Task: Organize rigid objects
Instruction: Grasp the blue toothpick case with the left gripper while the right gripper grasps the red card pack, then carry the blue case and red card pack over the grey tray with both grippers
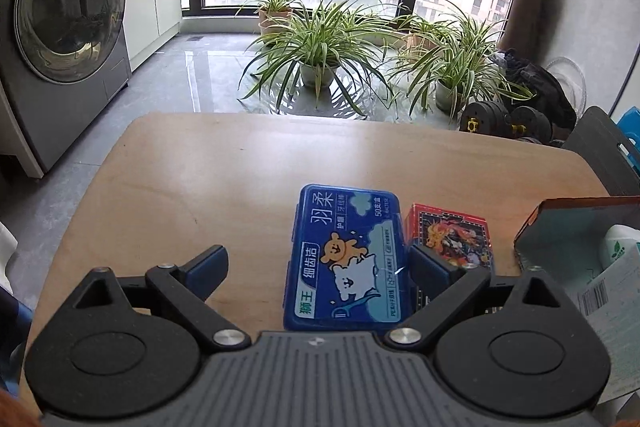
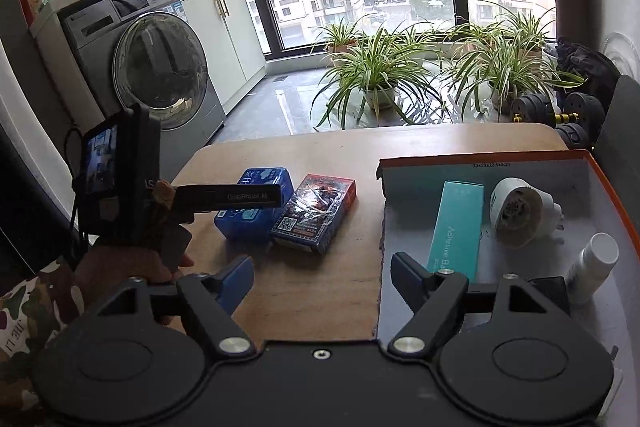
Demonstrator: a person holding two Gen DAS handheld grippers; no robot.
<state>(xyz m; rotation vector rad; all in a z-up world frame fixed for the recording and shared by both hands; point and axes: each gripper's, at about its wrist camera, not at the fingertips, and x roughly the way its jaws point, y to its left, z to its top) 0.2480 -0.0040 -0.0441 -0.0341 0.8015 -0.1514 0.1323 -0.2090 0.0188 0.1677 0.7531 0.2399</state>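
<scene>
A wooden table (image 2: pixel 312 279) holds two small boxes outside the container: one blue plastic box (image 1: pixel 346 259) printed with cartoon bears, and one red card box (image 1: pixel 452 233) with dragon artwork. They lie side by side, touching or nearly so, the red one to the right of the blue.

To their right stands one open cardboard box (image 2: pixel 612 187) with an orange outer wall and pale grey inside. It contains four visible items: one teal carton (image 2: pixel 458 223) lying flat, one white bulb-shaped object (image 2: pixel 520 213) on its side, one white bottle (image 2: pixel 592 267) lying near the right wall, and one small black object (image 2: pixel 550 287) (too hidden behind the gripper to identify).

The left gripper (image 1: pixel 318 265) is spread wide with nothing clamped; the blue plastic box lies between its fingers, the right finger just beside the box's right edge and the left finger well apart from it. The right gripper (image 2: pixel 322 277) is also wide open and empty, straddling the cardboard box's near left wall, one finger over the table and one inside the box.

On the floor beyond are one washing machine (image 2: pixel 160 75) and several potted spider plants (image 1: pixel 320 43).
</scene>
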